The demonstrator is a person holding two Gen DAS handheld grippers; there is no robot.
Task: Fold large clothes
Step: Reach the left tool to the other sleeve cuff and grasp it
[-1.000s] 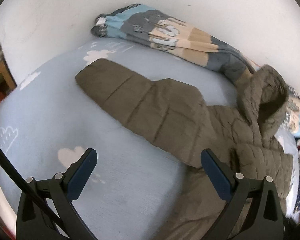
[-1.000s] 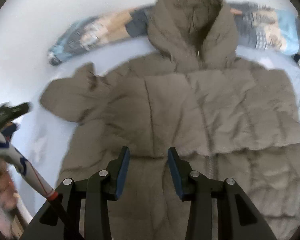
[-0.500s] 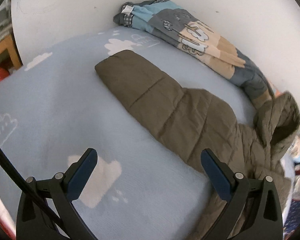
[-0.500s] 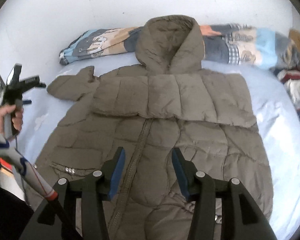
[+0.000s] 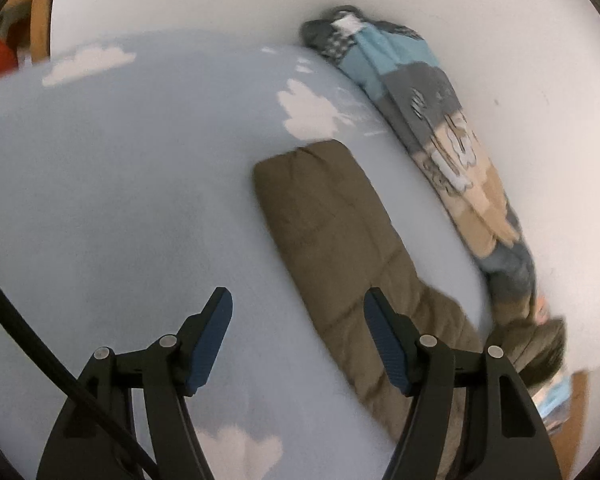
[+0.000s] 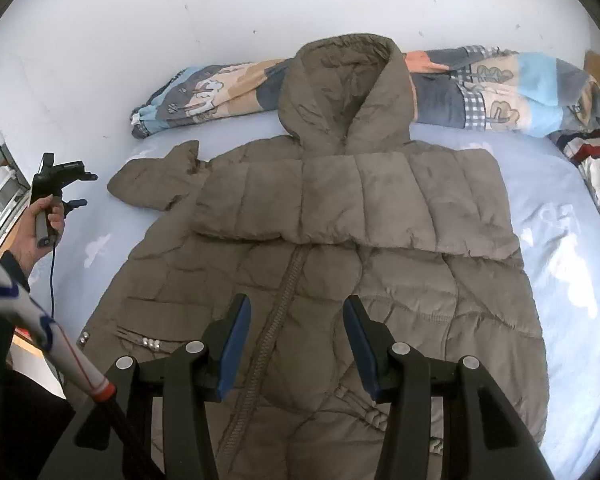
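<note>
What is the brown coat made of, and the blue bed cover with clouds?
The coat looks like smooth, thin woven fabric over soft padding: stitched rows puff up. The bed cover looks like matte, soft cloth, perhaps cotton; I cannot be sure.

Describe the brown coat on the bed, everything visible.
The coat is an olive-brown quilted puffer lying face up on the cloud-print sheet. Its hood rests on the rolled blanket. One sleeve is folded across the chest; the other sleeve lies stretched out flat. The front is zipped. No gripper touches it.
</note>
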